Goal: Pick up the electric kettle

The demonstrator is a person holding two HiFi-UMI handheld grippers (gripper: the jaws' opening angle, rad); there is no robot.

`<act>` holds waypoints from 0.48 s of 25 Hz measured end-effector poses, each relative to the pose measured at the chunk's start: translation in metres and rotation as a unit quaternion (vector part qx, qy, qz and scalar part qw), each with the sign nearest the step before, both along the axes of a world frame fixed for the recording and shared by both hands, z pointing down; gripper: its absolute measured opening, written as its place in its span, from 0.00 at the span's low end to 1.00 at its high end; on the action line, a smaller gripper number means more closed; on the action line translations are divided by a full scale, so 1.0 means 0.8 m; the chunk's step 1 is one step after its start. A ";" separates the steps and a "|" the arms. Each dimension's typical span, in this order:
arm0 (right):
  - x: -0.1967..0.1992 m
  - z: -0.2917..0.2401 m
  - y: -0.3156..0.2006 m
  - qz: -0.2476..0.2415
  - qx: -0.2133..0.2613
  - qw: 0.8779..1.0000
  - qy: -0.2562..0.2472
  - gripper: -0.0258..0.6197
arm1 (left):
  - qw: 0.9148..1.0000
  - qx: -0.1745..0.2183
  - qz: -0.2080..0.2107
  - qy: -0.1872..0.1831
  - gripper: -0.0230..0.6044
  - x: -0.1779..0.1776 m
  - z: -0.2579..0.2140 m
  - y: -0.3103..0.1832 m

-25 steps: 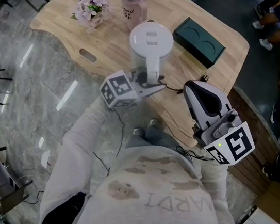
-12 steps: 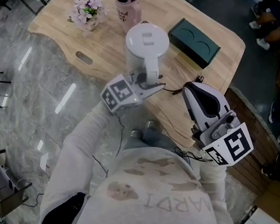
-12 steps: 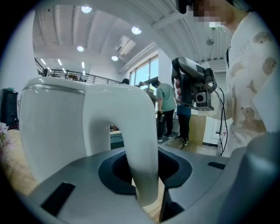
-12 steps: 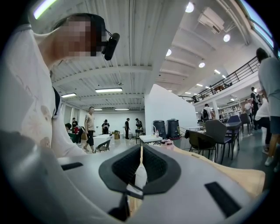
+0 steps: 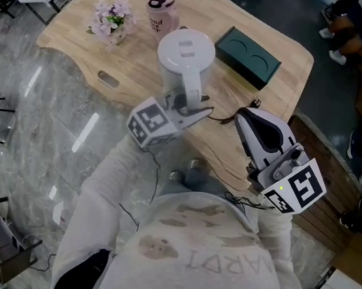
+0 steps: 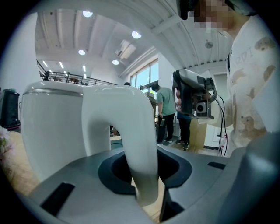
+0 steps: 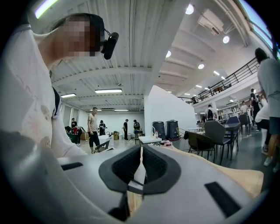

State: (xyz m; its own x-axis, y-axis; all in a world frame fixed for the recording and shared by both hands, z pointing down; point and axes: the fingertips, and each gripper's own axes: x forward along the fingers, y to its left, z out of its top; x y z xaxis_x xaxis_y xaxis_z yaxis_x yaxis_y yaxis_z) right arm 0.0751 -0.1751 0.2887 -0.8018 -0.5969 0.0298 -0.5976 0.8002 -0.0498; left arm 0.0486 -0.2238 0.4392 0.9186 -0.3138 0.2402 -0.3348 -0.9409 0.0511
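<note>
On the wooden table point(image 5: 74, 50): pink flowers point(image 5: 110, 21), a pink bottle point(image 5: 162, 11), a dark green box point(image 5: 246, 57)

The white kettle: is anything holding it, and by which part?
Yes. The left tongs are clamped on the handle of the kettle, near the handle's lower end. The right tongs are shut and hold nothing.

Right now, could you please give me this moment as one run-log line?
left claw: shut on kettle handle | right claw: shut, empty

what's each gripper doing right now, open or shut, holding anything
left gripper: shut on the handle of the electric kettle.
right gripper: shut, empty.
</note>
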 end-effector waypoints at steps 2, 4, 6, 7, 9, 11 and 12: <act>-0.001 -0.002 0.002 -0.001 0.002 1.000 -0.001 0.08 | 1.000 0.005 0.004 0.003 0.21 0.002 -0.010 0.004; -0.002 -0.005 0.005 -0.002 0.004 1.000 -0.003 0.08 | 1.000 0.011 0.009 0.005 0.21 0.003 -0.020 0.010; -0.004 -0.007 0.008 -0.003 0.006 1.000 -0.004 0.08 | 1.000 0.017 0.012 0.007 0.21 0.004 -0.030 0.017; -0.005 -0.008 0.010 -0.003 0.007 1.000 -0.005 0.08 | 1.000 0.018 0.014 0.008 0.21 0.004 -0.035 0.021; -0.007 -0.010 0.013 -0.004 0.009 1.000 -0.007 0.08 | 1.000 0.017 0.015 0.014 0.21 0.002 -0.047 0.028; -0.010 -0.012 0.017 -0.006 0.011 1.000 -0.008 0.08 | 1.000 0.018 0.014 0.021 0.21 -0.001 -0.059 0.037; -0.012 -0.013 0.020 -0.007 0.012 1.000 -0.009 0.08 | 0.999 0.020 0.013 0.024 0.21 -0.002 -0.065 0.041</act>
State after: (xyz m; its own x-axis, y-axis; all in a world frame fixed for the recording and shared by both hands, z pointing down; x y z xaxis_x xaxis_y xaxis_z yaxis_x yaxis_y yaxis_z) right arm 0.0656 -0.1592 0.2785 -0.8107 -0.5854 0.0010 -0.5849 0.8100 -0.0413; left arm 0.0467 -0.1910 0.3870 0.9366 -0.2987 0.1831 -0.3090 -0.9506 0.0299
